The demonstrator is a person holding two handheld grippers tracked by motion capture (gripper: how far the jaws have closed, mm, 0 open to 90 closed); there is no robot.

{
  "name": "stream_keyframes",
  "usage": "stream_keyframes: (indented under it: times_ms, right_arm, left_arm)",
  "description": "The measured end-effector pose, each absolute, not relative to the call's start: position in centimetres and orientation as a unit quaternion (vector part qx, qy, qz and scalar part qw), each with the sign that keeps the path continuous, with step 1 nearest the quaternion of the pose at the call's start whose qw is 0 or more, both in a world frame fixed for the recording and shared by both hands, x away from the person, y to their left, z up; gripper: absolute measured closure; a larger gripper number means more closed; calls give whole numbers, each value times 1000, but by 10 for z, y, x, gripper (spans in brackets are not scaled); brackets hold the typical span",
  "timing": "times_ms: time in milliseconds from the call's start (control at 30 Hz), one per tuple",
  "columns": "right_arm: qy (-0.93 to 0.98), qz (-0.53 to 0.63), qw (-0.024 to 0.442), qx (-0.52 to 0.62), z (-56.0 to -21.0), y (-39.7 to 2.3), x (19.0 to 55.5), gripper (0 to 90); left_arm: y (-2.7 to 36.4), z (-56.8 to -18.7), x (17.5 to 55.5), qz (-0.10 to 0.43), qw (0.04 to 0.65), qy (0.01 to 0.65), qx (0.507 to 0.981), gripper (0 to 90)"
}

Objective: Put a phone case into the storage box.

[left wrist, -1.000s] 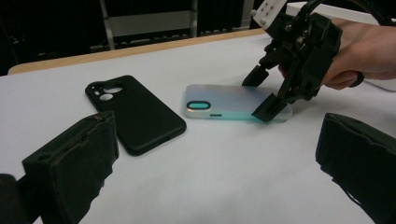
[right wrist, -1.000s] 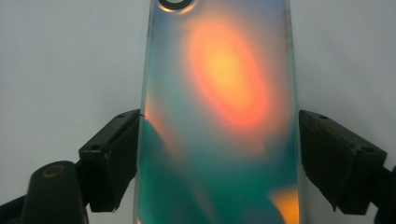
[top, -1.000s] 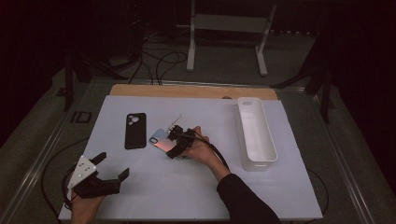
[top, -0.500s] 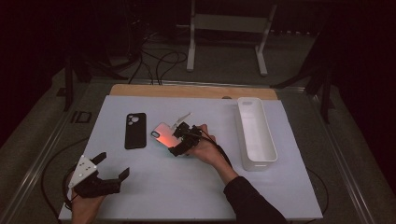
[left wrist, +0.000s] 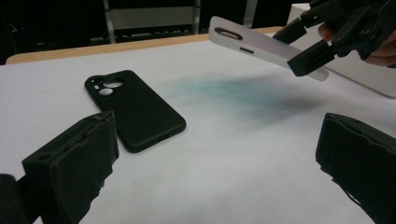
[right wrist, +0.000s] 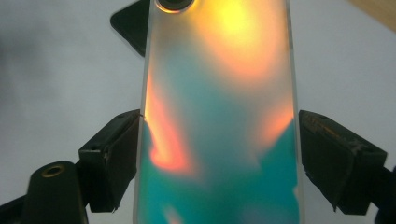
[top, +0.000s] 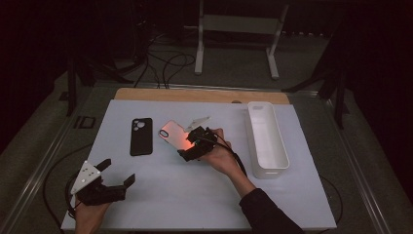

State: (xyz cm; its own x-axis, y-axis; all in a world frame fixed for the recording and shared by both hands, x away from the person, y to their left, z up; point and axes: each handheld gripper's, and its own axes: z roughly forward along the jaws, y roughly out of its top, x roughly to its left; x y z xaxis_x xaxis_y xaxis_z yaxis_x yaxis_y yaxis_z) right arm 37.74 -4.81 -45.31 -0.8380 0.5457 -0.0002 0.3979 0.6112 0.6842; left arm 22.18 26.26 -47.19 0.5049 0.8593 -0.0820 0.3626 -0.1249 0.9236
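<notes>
Holding the shiny phone case [top: 173,135] by its long edges in our right gripper [top: 194,145], we have it lifted and tilted above the white mat [top: 195,195], right of the black case [top: 141,136] lying flat. Our left gripper [top: 112,171] waits wide open and empty. Where it goes, perhaps the white tray [top: 265,141], remains undone.

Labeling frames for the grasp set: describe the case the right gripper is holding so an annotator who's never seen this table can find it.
On the white table mat, left of the long white tray, the right gripper clamps a phone case by its long edges, lifted off the surface and tilted. It is translucent with an iridescent orange-and-teal sheen, unlike the matte black case lying flat to its left.
</notes>
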Motion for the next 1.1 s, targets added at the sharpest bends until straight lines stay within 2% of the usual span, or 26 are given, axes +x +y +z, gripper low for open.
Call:
stream_keyframes:
  times_ms: [567, 1100]
  right_arm:
    - [862, 413, 135, 260, -428, -70, 357, 170]
    - [845, 450, 145, 250, -426, -82, 344, 170]
  left_arm:
    - [251, -456, 235, 227, 511, 433, 707, 0]
    - [215, -436, 266, 213, 496, 416, 732, 17]
